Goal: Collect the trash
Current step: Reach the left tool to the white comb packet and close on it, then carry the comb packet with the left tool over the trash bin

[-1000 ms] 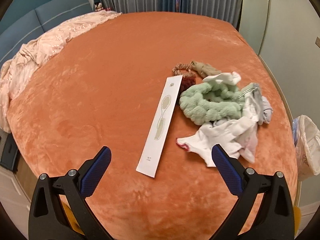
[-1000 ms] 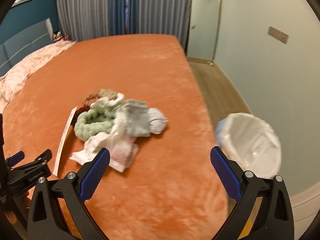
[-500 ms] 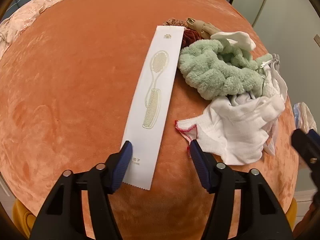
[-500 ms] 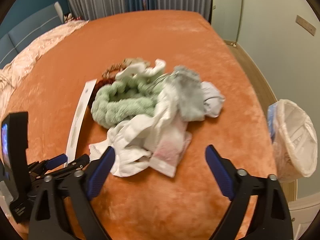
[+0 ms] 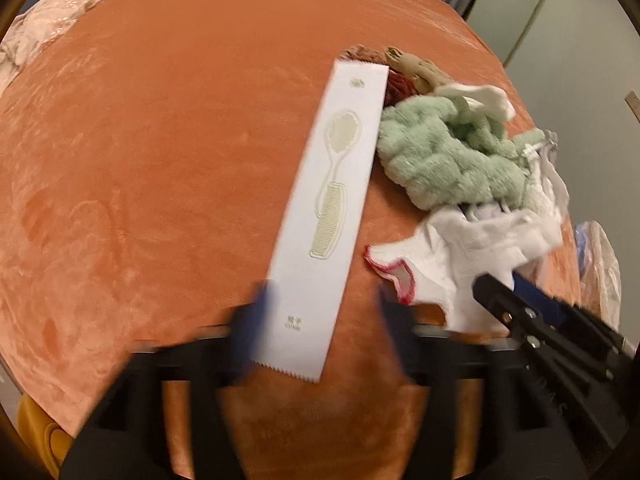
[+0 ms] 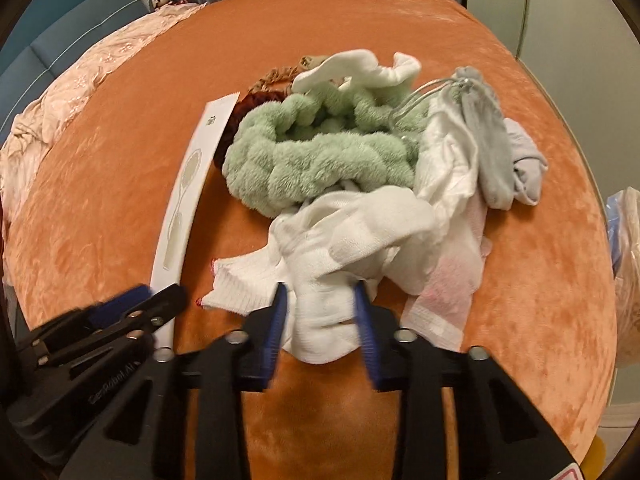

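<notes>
Our right hand-held gripper (image 6: 320, 312) is closing its jaws around a white sock (image 6: 332, 264) on the bed (image 6: 360, 12). Our left hand-held gripper (image 5: 324, 320) is opening, its jaws straddling the near end of a white comb packet (image 5: 332, 200), not gripping it.

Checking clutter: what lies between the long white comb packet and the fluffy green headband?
Only a dark red scrunchie between long white comb packet and fluffy green headband; lower down, bare orange bedspread, per the right wrist view.

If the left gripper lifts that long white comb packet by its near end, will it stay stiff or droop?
The comb packet is thin, flat paper, so it probably droops. It looks light, and may slip from the blue pads.
</notes>
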`<state>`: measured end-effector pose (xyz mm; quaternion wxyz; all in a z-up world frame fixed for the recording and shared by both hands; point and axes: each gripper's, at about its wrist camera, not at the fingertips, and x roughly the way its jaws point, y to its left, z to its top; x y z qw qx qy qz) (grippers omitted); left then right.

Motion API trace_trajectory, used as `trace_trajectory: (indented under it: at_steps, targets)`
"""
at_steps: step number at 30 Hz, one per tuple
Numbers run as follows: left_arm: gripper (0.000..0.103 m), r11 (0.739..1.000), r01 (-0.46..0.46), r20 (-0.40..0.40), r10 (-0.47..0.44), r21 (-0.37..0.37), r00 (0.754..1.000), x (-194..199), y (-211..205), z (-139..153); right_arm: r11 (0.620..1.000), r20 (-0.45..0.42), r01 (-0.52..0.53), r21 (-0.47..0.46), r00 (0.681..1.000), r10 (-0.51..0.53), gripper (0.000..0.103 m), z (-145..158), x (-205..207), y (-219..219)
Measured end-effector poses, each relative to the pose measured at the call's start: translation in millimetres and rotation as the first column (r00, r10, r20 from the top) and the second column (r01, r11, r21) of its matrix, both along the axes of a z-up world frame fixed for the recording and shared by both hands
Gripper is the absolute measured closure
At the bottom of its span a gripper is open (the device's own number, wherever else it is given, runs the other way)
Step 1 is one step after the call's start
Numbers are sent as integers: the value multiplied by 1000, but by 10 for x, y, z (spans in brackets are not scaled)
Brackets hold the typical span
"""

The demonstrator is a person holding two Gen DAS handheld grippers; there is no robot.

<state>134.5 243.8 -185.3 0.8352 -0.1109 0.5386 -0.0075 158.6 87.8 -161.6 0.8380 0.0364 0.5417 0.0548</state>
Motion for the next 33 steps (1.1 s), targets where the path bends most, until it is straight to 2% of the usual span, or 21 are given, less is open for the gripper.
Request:
trace_trajectory:
  at_steps: [2,7,9,10,11,13,14,15,22,28,33]
  targets:
    - [26,1000,-9,27,9,15,1000,39,-4,21,1000,-7,3,19,1000,-2,95,-13,-17,-8]
    - [29,1000,1,-12,-1,27,1000,252,13,-135,999,1,18,43,1000,-18,96,45,-44,-85]
    - [54,1000,0,-41,0,-3,999,310,63,-201,999,4,19,47,1000,-20,96,74,-38,-84]
    - [58,1000,-7,-47,7,-8,999,333,62,-216,999,5,20,50,1000,-21,96,88,-38,-83]
    - [70,1000,-16,-41,15,-10,999,322,91,-206,998,9,22,55,1000,-23,96,107,-42,-85]
    - [74,999,-9,-46,7,-54,999,335,140,-194,997,18,26,68,999,-27,96,149,-65,-107]
    - [97,998,-15,-47,11,-67,999,325,164,-181,997,23,27,75,999,-29,97,181,-70,-103]
    - [100,997,-8,-51,4,-82,999,297,171,-167,996,29,28,83,999,-31,97,217,-76,-98]
    - [100,995,-33,-17,32,-99,999,56,116,116,993,99,14,120,995,-26,97,593,-165,-38]
    - [100,996,10,54,-6,-91,999,-158,-35,588,987,181,19,160,982,-48,97,1002,-270,-133]
    - [100,993,80,127,-69,-82,990,-269,-355,1066,981,252,45,188,963,-93,97,1355,-400,-366]
